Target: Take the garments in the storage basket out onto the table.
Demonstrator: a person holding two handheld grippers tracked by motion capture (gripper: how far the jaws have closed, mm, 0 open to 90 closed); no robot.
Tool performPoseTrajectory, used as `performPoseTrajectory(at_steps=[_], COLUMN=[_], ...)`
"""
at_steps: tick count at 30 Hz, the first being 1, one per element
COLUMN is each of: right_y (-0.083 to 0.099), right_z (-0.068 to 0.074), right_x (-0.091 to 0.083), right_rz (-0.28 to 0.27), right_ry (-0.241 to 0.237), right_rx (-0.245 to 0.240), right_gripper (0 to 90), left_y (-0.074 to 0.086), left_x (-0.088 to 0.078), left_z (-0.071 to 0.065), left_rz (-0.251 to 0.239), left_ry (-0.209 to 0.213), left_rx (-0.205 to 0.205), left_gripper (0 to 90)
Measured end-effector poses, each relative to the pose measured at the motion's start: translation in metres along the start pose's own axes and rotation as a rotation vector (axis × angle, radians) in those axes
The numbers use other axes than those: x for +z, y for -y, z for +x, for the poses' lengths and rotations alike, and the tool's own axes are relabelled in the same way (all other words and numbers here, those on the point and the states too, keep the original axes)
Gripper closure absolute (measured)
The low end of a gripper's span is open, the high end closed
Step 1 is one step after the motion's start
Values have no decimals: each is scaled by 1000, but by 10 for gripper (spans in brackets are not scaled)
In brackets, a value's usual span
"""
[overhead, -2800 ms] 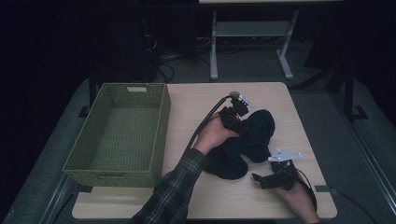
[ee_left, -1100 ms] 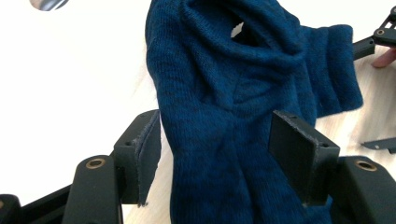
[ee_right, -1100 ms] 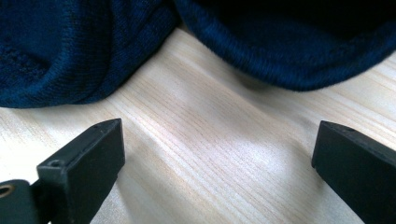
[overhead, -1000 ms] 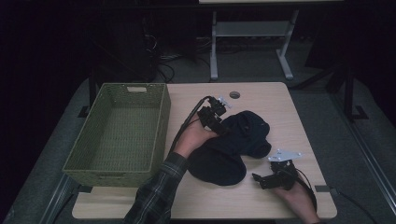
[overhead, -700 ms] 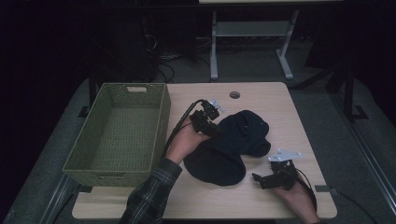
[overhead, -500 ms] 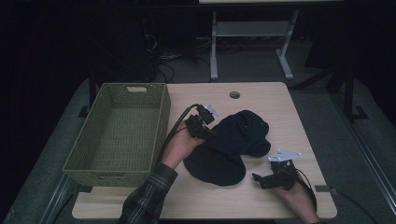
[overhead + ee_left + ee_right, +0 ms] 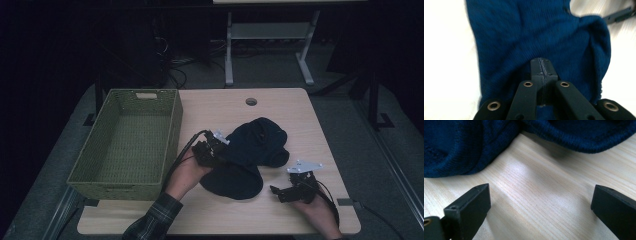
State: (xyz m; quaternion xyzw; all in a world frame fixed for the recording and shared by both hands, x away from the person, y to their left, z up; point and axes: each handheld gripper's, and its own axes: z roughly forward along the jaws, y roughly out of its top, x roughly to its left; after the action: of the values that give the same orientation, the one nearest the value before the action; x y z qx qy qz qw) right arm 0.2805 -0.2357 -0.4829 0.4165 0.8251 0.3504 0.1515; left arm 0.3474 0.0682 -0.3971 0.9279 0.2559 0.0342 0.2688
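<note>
A dark blue knitted garment (image 7: 255,145) lies crumpled on the middle right of the wooden table (image 7: 225,107). My left gripper (image 7: 221,152) sits at the garment's left edge. In the left gripper view its jaws are closed together, and my left gripper (image 7: 541,68) pinches a fold of the blue garment (image 7: 524,37), which puckers around the tips. My right gripper (image 7: 278,194) rests on the table near the front right, just short of the garment. In the right gripper view my right gripper (image 7: 539,205) has wide-apart jaws over bare wood, with the garment (image 7: 461,145) beyond them.
A green woven basket (image 7: 173,127) stands empty on the table's left side, close to my left hand. A round cable hole (image 7: 251,101) is at the back of the table. Beyond the table, a desk frame and cables stand on the dark floor.
My left hand has moved left and toward the front edge, from the top of the garment to its left edge. The garment has shifted slightly. The right hand has stayed still.
</note>
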Motion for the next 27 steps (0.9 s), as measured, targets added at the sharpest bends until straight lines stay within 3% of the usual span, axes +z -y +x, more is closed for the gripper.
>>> performPoseTrajectory(at_steps=[7, 10, 15, 22, 27], right_y=[0, 0, 0, 0, 0], right_z=[0, 0, 0, 0, 0], right_x=[0, 0, 0, 0, 0], right_rz=[2, 1, 2, 2, 2], right_ry=[-1, -1, -1, -1, -1], right_rx=[1, 1, 1, 0, 0], right_gripper=[23, 22, 23, 23, 23], left_y=[21, 25, 30, 30, 26], left_x=[13, 21, 35, 39, 42], left_z=[-7, -6, -5, -14, -28], left_rz=[32, 62, 103, 94, 98], left_ry=[-5, -22, -7, 24, 48], left_rx=[-9, -11, -19, -10, 21], left_gripper=[899, 899, 898, 899, 898])
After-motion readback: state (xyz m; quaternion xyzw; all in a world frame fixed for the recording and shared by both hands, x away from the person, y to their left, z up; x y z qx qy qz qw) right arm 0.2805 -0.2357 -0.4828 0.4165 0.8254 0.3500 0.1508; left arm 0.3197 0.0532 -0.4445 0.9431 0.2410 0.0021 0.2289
